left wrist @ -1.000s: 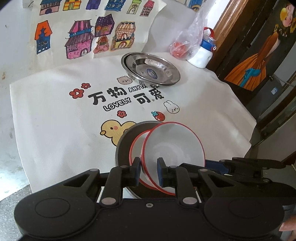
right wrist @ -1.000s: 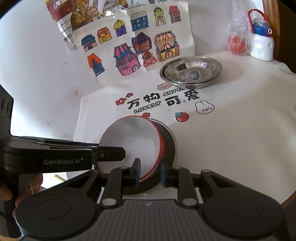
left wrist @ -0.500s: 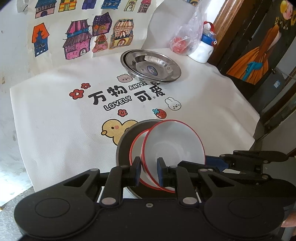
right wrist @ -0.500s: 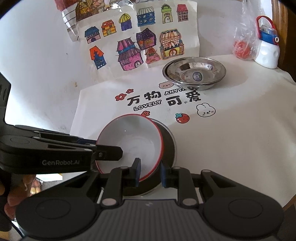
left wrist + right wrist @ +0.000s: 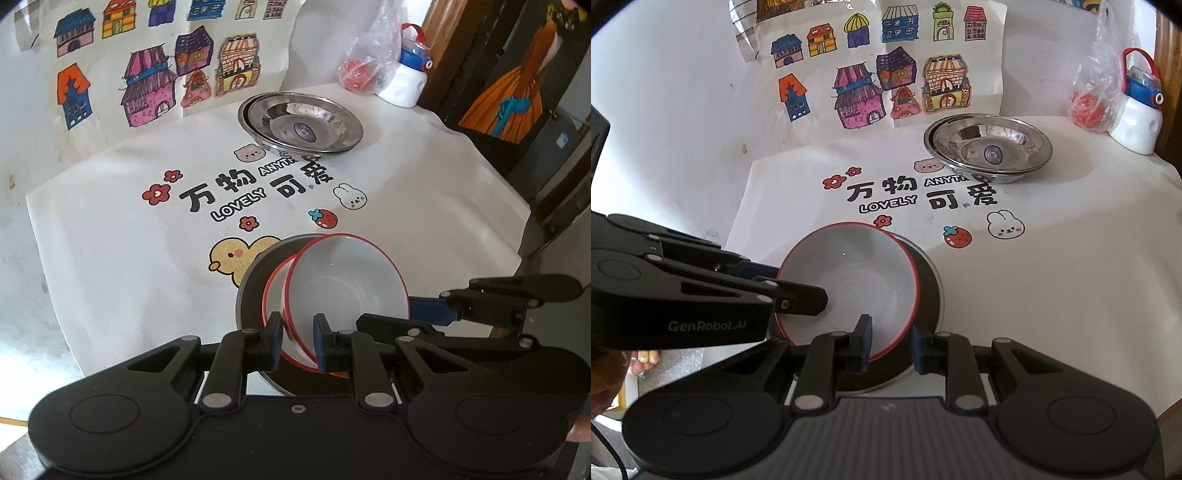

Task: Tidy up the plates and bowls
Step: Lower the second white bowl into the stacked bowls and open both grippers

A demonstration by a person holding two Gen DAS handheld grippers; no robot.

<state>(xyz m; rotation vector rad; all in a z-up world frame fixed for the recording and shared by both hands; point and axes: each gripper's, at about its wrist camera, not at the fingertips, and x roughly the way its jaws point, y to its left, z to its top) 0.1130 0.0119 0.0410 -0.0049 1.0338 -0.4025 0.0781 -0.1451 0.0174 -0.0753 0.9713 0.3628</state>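
Observation:
A white bowl with a red rim [image 5: 343, 288] is nested in a second like bowl [image 5: 275, 284], both tilted over a dark round plate [image 5: 255, 273] near the table's front. My left gripper [image 5: 297, 345] is shut on the bowls' near rim. My right gripper [image 5: 890, 343] is shut on the same bowls' rim [image 5: 849, 280] from the other side, above the dark plate [image 5: 929, 291]. Stacked steel plates [image 5: 301, 125] sit at the back of the mat and also show in the right wrist view [image 5: 990, 147].
A white printed mat [image 5: 110, 236] covers the table. A plastic bag [image 5: 369, 59] and a white bottle with a blue lid [image 5: 406, 77] stand at the back right. House drawings [image 5: 871, 74] hang on the wall. The table edge drops off at right [image 5: 524, 236].
Both grippers keep their hold on the bowls. The bowls have lifted and tilted slightly over the dark plate, and both views have shifted a little.

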